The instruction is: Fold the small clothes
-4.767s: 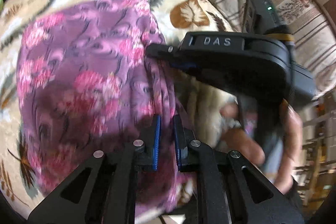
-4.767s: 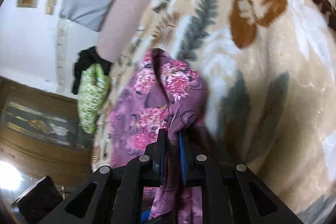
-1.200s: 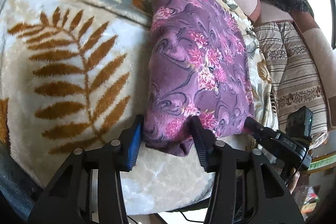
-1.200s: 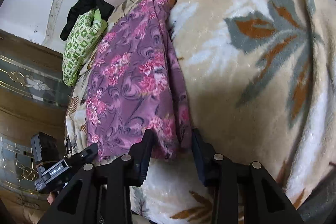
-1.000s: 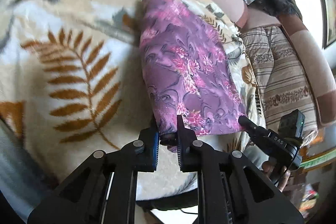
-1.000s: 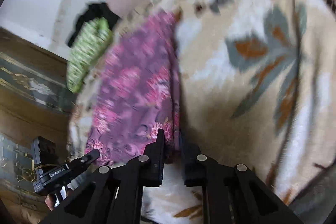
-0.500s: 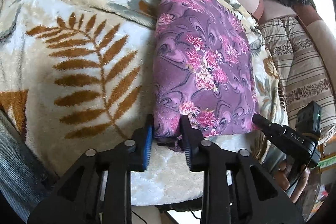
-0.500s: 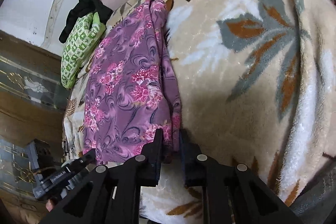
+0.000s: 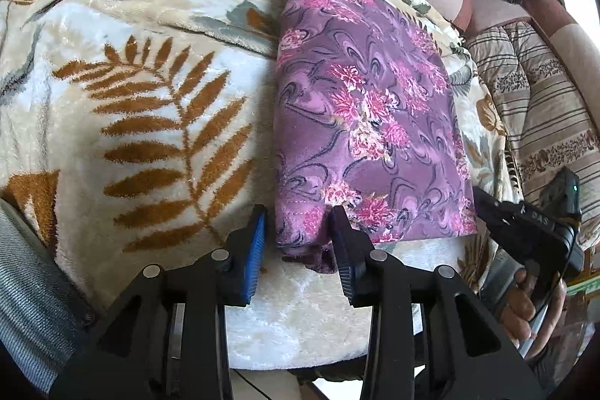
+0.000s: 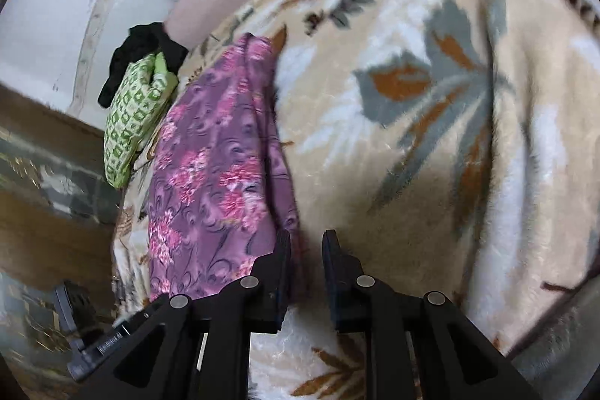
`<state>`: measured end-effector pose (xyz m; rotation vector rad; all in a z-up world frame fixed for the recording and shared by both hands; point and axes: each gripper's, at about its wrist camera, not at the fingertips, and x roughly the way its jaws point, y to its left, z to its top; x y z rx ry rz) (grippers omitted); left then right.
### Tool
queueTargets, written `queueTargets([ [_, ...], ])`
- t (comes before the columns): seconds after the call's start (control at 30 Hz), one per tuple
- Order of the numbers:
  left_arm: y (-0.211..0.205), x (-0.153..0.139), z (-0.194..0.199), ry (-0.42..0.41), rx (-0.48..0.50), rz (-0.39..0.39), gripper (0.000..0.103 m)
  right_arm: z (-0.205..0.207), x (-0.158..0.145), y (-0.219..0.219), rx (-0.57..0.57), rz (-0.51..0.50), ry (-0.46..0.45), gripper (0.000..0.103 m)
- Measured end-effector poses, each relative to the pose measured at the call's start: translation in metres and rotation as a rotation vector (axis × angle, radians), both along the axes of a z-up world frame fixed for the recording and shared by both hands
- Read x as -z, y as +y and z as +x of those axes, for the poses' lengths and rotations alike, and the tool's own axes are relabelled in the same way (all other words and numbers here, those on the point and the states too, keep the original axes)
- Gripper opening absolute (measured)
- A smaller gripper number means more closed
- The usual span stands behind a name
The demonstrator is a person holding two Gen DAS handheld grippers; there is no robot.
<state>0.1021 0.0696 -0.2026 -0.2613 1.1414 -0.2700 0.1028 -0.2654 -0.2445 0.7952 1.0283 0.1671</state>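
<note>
My left gripper (image 9: pixel 298 238) has just been opening and stands apart around the purple garment's (image 9: pixel 367 122) near corner, pads clear; my right gripper (image 10: pixel 305 261) gapes narrowly, empty. The garment lies folded on the leaf-print blanket (image 9: pixel 150 92); I'd back out low without dragging cloth

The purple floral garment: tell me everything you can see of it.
The purple floral garment is thin, soft-looking cloth, printed with pink flowers and dark swirls. It lies folded into a long, flat rectangle on the leaf-patterned blanket. The left gripper, whose jaws have just been opening, stands astride its near left corner, the pads not pressing. The right gripper sits at the near right corner, jaws apart.
</note>
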Motion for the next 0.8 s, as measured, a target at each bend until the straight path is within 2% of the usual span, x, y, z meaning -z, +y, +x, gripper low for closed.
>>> queueTargets([
  [0.1,-0.001,-0.001,0.000,-0.002,0.003,0.006,0.034,0.009,0.002,0.005,-0.018,-0.010,0.017,0.016],
  [0.3,-0.001,0.001,0.000,0.004,-0.001,0.005,0.037,-0.007,0.009,0.003,-0.024,0.098,0.041,0.021],
  [0.4,-0.005,0.002,0.001,-0.004,0.012,0.001,0.037,-0.007,0.005,0.013,-0.059,0.030,0.041,0.021],
  [0.43,-0.007,0.002,0.001,-0.007,0.022,-0.002,0.036,-0.006,0.004,0.017,-0.069,0.002,0.035,0.018],
  [0.5,-0.011,-0.001,-0.001,-0.029,0.032,0.013,0.019,-0.005,-0.002,0.025,-0.091,-0.066,0.020,0.004],
  [0.53,-0.011,-0.004,-0.002,-0.037,0.037,0.015,0.014,-0.007,-0.007,0.027,-0.092,-0.086,0.010,0.004],
  [0.63,-0.007,-0.017,-0.008,-0.065,0.058,-0.034,0.013,-0.023,-0.027,0.026,-0.055,-0.150,-0.036,0.004],
  [0.7,-0.010,-0.015,-0.007,-0.063,0.068,-0.012,0.013,-0.027,-0.021,0.027,-0.039,-0.222,0.007,0.003],
  [0.73,-0.012,-0.007,-0.004,-0.036,0.065,0.002,0.014,-0.025,-0.014,0.028,-0.045,-0.247,0.045,0.003],
  [0.8,-0.012,0.000,-0.001,0.006,0.059,0.000,0.016,-0.021,-0.007,0.023,-0.040,-0.179,0.066,0.003],
])
